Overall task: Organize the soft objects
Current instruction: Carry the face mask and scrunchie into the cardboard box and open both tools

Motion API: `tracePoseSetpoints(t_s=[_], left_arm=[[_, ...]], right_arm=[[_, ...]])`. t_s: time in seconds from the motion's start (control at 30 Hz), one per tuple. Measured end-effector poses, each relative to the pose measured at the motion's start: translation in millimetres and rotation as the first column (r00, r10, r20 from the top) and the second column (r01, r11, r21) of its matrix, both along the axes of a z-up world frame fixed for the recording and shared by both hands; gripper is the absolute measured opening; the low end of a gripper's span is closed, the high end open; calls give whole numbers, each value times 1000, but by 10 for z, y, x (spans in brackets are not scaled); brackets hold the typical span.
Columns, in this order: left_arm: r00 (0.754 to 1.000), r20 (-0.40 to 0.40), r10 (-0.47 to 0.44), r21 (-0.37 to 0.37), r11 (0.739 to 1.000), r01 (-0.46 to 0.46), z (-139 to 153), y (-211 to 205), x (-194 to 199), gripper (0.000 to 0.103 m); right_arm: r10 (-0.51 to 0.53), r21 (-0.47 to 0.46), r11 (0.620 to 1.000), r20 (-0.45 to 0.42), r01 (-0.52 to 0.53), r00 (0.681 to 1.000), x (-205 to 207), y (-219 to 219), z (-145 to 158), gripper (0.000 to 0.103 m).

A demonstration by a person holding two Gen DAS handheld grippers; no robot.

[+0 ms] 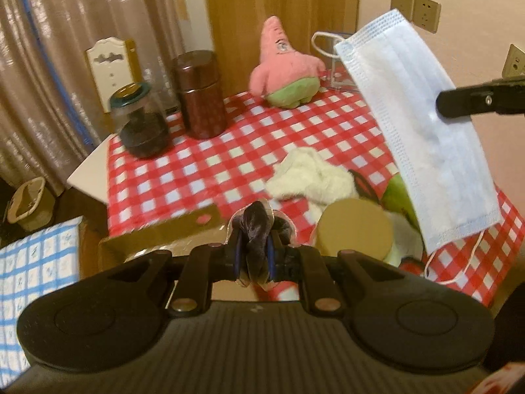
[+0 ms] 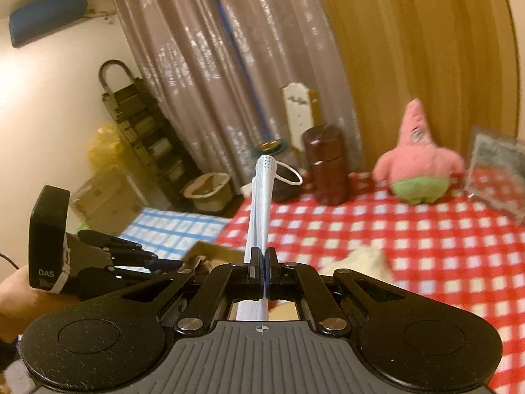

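Observation:
My left gripper [image 1: 255, 252] is shut on a dark, shiny piece of fabric [image 1: 254, 223], held above the near edge of the table. My right gripper [image 2: 264, 262] is shut on a light blue face mask [image 2: 262, 193], which hangs in the air at the right of the left wrist view as the mask [image 1: 416, 124]. A pink starfish plush [image 1: 285, 72] sits at the back of the checked tablecloth [image 1: 229, 151]. A white fluffy cloth [image 1: 311, 177] lies in the middle. In the right wrist view the left gripper [image 2: 164, 262] is low on the left, over a cardboard box [image 2: 210, 249].
A glass jar [image 1: 141, 124] and a brown canister [image 1: 200, 95] stand at the table's back left. A round tan lid [image 1: 356, 226] and a green object [image 1: 397, 190] lie near the white cloth. The open cardboard box [image 1: 157, 233] sits at the table's near left edge. A clear stand [image 2: 495, 177] is at the back right.

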State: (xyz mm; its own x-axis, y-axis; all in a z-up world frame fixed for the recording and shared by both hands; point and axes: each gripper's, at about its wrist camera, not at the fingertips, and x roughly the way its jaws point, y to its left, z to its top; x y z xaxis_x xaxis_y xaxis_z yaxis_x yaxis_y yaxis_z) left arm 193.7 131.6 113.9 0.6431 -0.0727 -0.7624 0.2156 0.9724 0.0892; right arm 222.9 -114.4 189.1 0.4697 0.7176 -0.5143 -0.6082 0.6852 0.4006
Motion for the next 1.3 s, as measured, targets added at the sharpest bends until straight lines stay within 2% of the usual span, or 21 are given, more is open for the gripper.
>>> tracePoseSetpoints(t_s=[0.23, 0.43, 0.73, 1.07, 1.27, 1.3], left_arm=[[997, -14, 78, 6, 997, -78, -43, 441, -439, 13], [990, -37, 135, 7, 991, -134, -207, 797, -650, 13], [978, -77, 194, -23, 980, -196, -555, 1234, -798, 13], [965, -121, 231, -60, 969, -239, -919, 1421, -790, 14], [957, -132, 257, -72, 961, -268, -1048, 1488, -727, 20], [955, -133, 264, -76, 958, -276, -1061, 1502, -721, 27]], right_arm=[[66, 54, 997, -80, -62, 995, -221, 498, -127, 1], [89, 104, 992, -176, -71, 980, -207, 861, -361, 1], [43, 58, 998, -278, -28, 960, -184, 1323, -908, 1], [25, -27, 999, -301, -35, 953, -293, 1708, -1431, 1], [22, -28, 999, -320, -33, 947, -285, 1819, -1587, 2], [35, -20, 999, -327, -44, 944, -273, 1821, -1613, 2]])
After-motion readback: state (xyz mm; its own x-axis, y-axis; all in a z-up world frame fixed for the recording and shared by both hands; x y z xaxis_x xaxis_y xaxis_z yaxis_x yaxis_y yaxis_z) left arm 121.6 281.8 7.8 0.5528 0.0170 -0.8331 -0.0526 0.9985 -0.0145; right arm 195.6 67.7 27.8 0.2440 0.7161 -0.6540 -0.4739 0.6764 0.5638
